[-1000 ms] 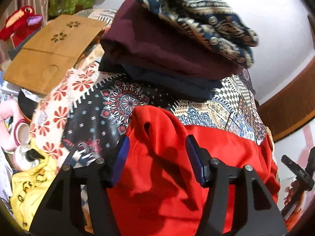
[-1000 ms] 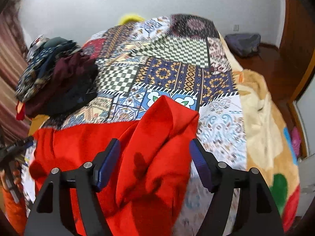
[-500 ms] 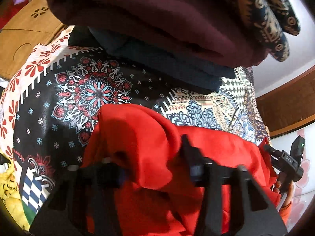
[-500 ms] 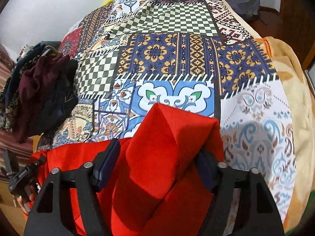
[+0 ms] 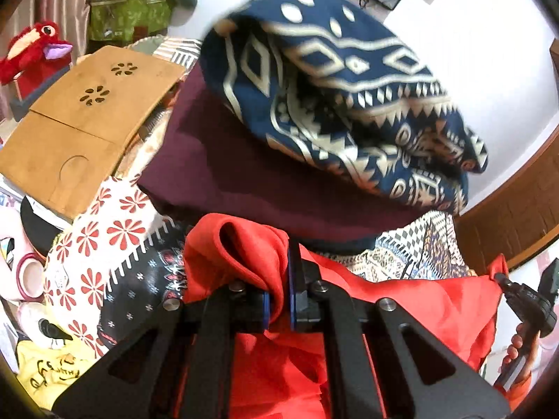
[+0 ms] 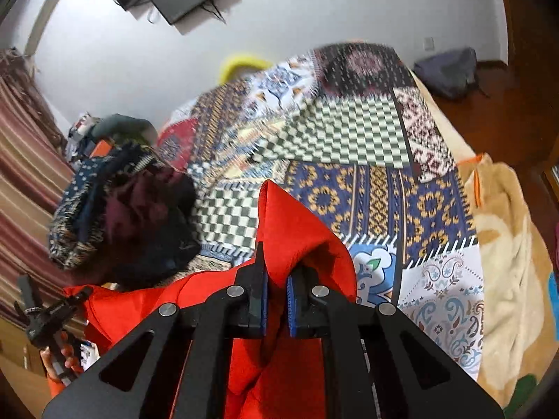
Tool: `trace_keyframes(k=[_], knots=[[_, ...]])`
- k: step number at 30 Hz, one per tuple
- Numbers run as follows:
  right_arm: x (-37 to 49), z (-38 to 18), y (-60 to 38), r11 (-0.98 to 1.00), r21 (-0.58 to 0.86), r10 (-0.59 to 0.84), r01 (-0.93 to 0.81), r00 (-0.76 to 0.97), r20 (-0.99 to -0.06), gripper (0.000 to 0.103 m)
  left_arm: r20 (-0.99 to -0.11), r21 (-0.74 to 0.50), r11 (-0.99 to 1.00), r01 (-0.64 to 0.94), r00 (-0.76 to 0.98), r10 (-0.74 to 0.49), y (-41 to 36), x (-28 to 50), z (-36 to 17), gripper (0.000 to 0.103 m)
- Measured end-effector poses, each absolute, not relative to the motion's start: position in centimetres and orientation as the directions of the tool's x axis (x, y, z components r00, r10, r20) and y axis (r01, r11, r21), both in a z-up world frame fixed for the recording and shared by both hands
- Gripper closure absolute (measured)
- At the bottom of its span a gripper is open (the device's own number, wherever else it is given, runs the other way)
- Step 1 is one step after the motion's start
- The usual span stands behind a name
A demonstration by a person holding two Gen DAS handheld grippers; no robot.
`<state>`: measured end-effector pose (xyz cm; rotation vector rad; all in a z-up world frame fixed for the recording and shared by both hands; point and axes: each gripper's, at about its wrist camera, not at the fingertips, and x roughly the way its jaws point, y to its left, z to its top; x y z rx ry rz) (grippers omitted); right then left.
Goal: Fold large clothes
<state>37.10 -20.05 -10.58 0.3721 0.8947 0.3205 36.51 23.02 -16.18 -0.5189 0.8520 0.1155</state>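
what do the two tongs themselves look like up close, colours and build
Both the left tongs and the right tongs are matte black, angular frames with triangular cut-outs, round silver pivot bolts and blue pads on the inner finger faces. No cables or markings show. An orange sleeve cuff shows at the far hand.

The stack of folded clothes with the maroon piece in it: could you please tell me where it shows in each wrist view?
Left wrist view: the stack of folded clothes fills the upper middle, just beyond the red garment.
Right wrist view: the stack sits at middle left, on the patchwork bedspread.
Shared landmark: the red garment, pinched in both tools.
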Motion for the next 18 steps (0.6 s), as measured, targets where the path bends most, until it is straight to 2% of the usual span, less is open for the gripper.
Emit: trace_keyframes(k=[4, 9, 12, 15, 18], knots=[[36.3, -12.7, -21.1, 0.903, 0.423, 0.39, -0.08, 0.569, -0.724, 0.096, -0.778, -0.377, 0.867, -0.327, 0.619, -0.105, 24.0, 36.0, -18.4, 0.096], [35.4, -16.3, -24.9, 0.903, 0.427, 0.331, 0.053, 0.548, -0.768, 0.096, -0.844, -0.328, 0.86, -0.39, 0.531, -0.082, 24.4, 36.0, -23.1, 0.091], [34.1, -16.4, -26.9, 0.95, 0.286, 0.166, 0.124, 0.576, -0.8, 0.096, -0.847, -0.31, 0.866, -0.392, 0.528, -0.064, 24.6, 35.5, -23.6, 0.087], [33.1, -15.7, -28.9, 0.949, 0.281, 0.153, 0.14, 0.574, -0.804, 0.096, -0.861, -0.183, 0.902, -0.391, 0.506, 0.044, 23.6, 35.6, -22.5, 0.082], [32.2, -14.0, -29.1, 0.959, 0.263, 0.152, 0.105, 0.594, -0.79, 0.096, -0.855, -0.096, 0.919, -0.383, 0.505, 0.121, 22.6, 35.3, -20.9, 0.068]])
